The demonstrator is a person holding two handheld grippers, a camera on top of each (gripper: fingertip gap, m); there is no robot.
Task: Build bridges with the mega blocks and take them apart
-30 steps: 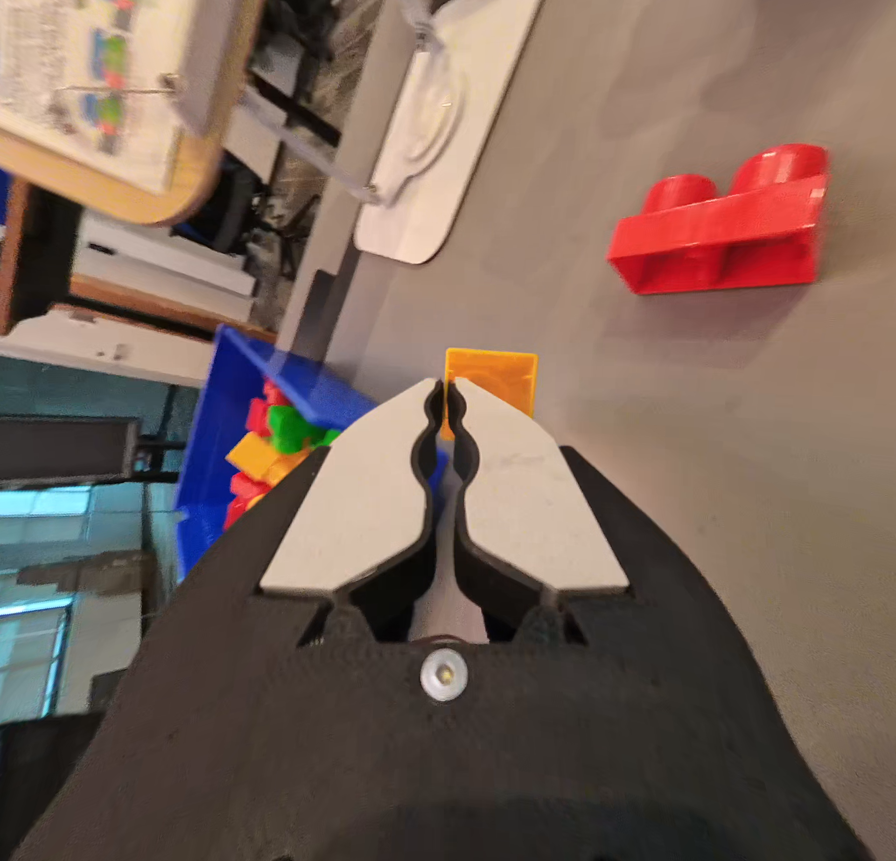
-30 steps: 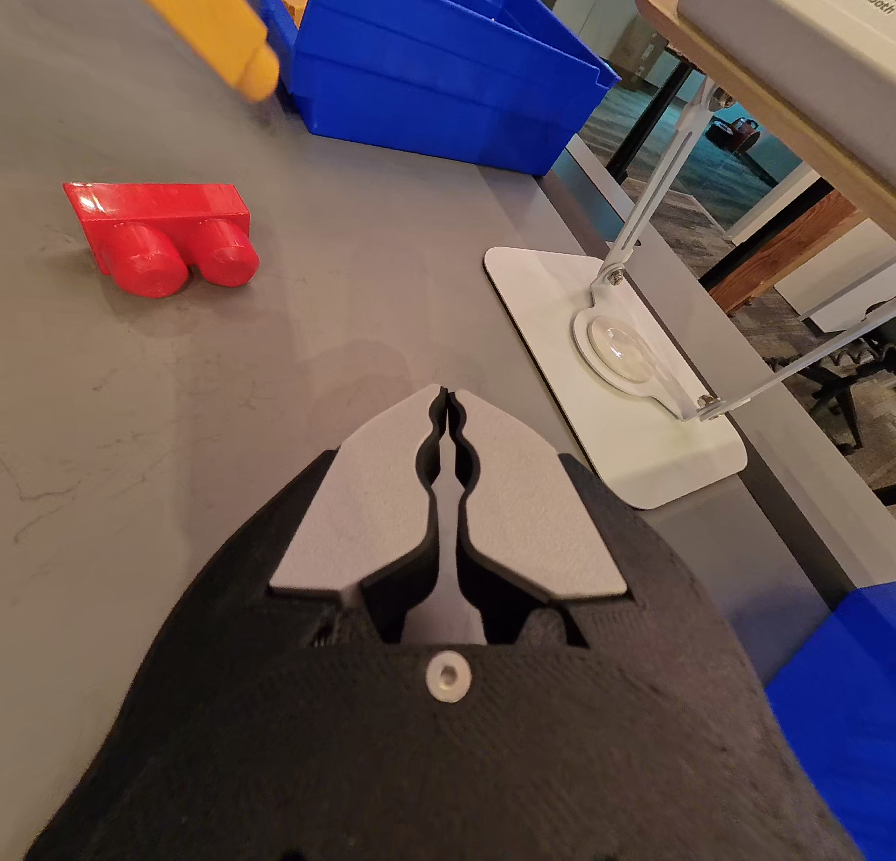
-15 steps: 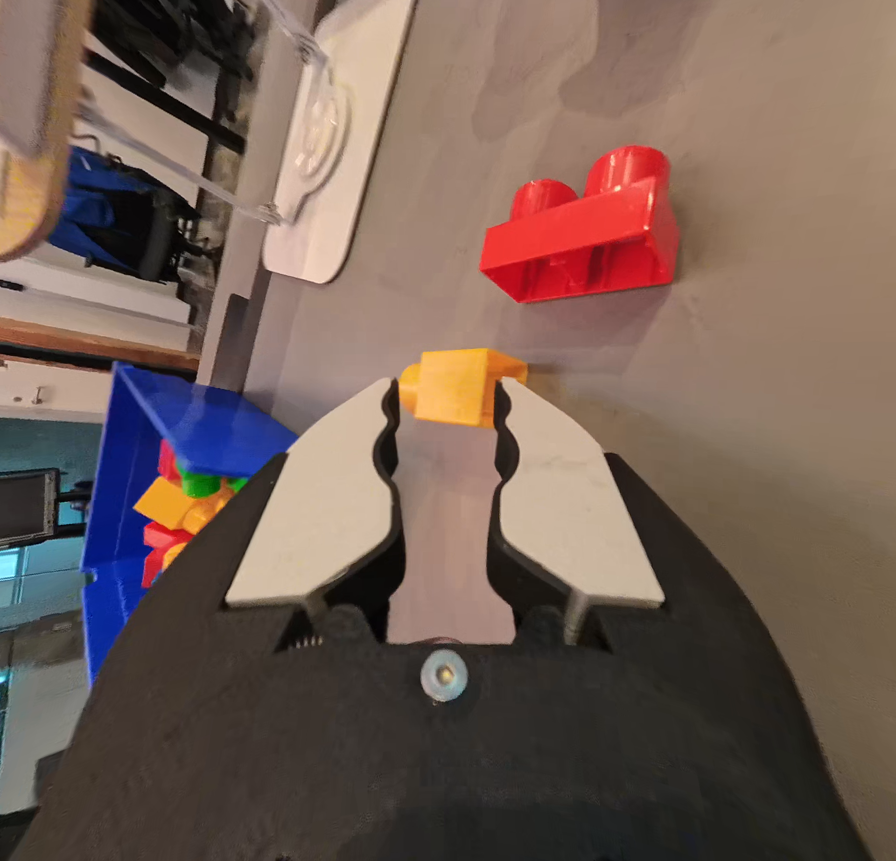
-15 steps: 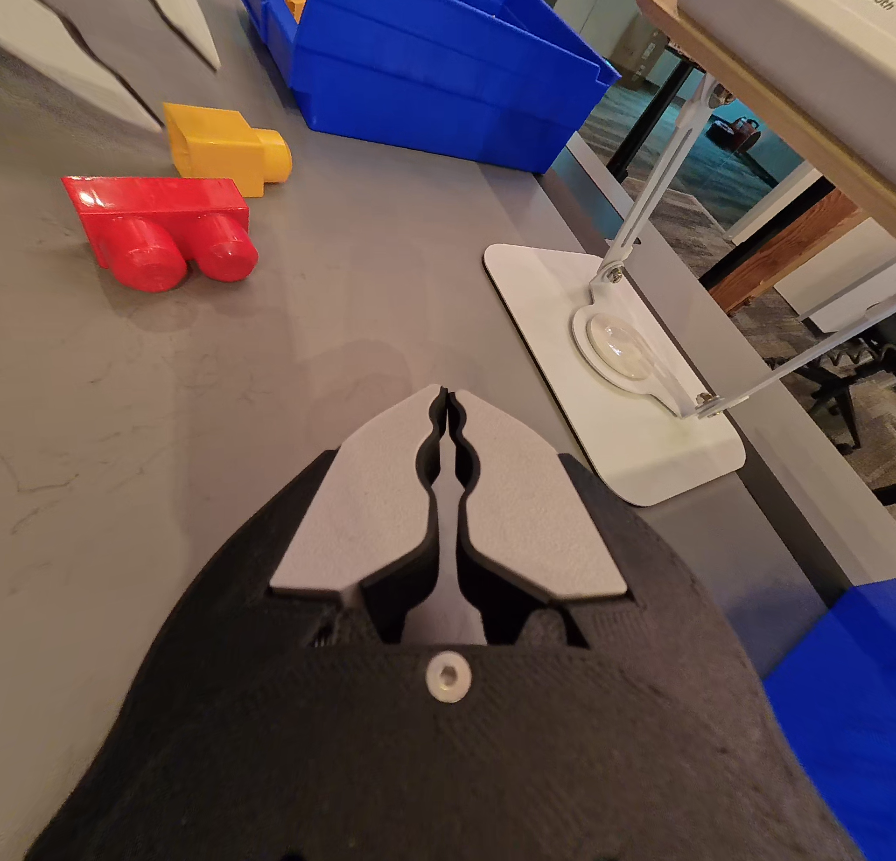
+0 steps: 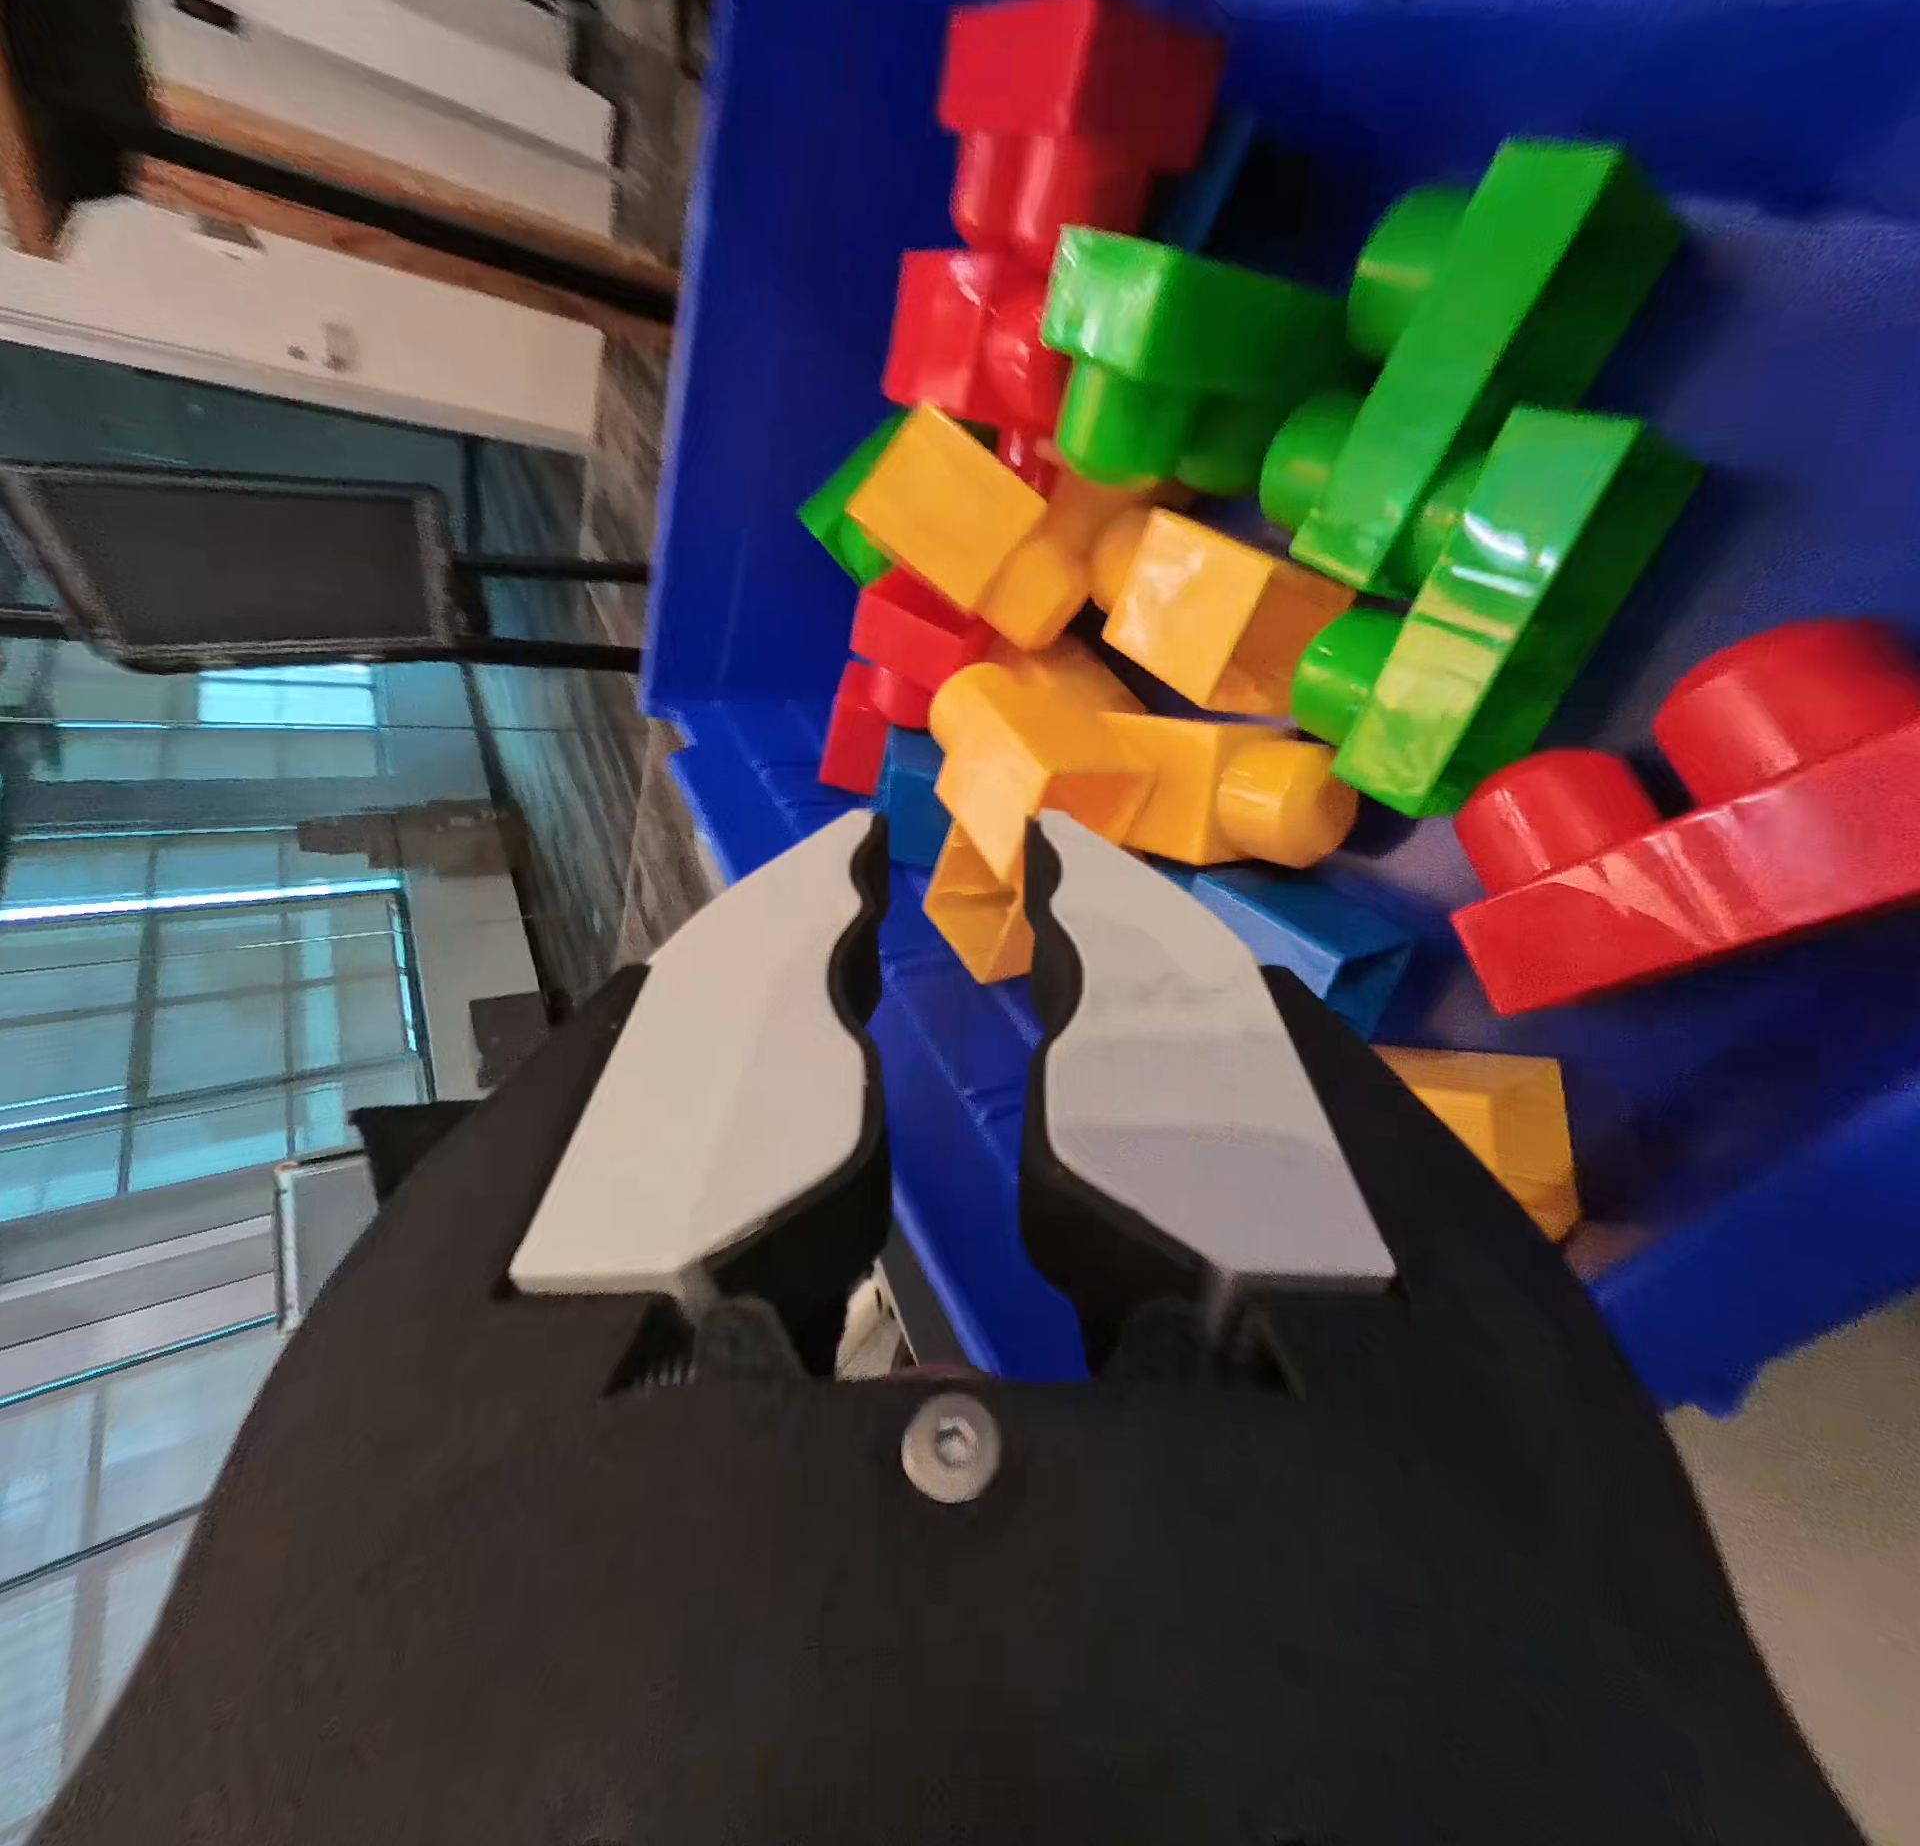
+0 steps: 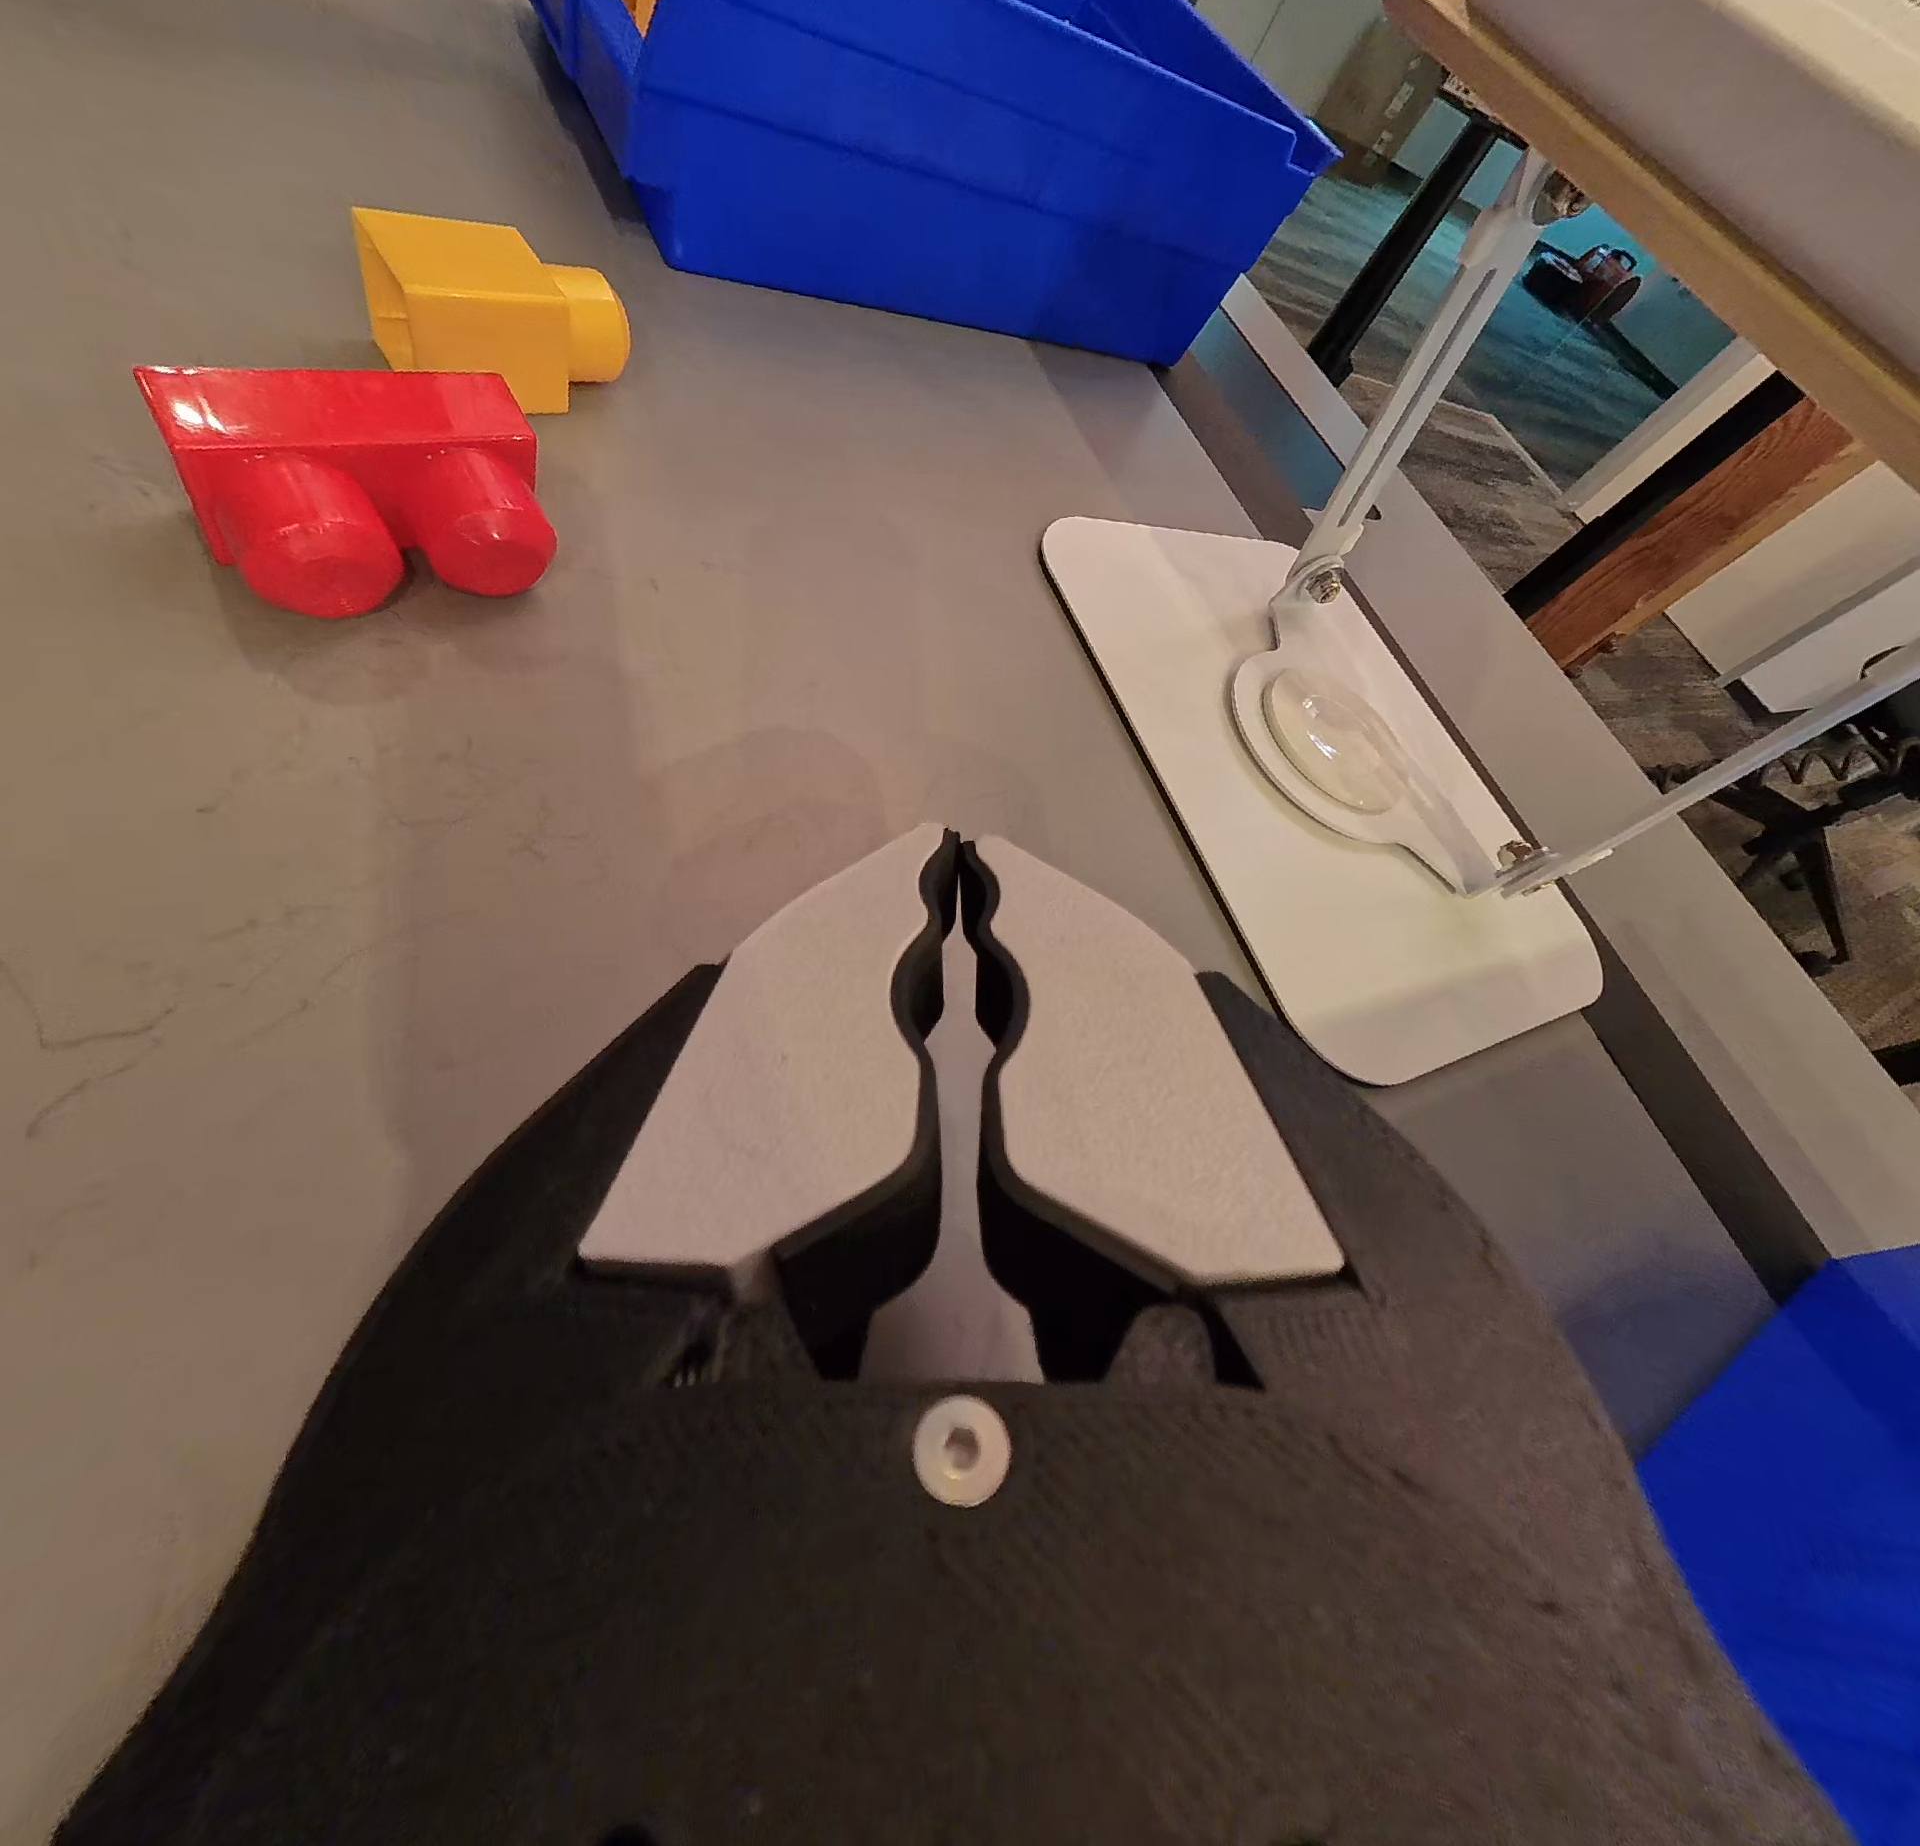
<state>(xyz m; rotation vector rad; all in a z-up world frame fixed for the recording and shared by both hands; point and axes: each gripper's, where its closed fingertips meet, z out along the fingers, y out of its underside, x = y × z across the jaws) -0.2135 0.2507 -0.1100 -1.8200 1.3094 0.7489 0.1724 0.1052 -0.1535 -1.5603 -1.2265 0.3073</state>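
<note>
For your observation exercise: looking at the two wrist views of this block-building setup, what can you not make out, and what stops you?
- Left gripper: absent from the right wrist view.
- Yellow block between its fingers: motion blur hides whether both pads press it.
- Blue bin: its wall hides nearly all the contents in the right wrist view.
- Red block: cut off by the left view's right edge.
- Lower blocks in the bin pile: covered by upper ones.
</note>
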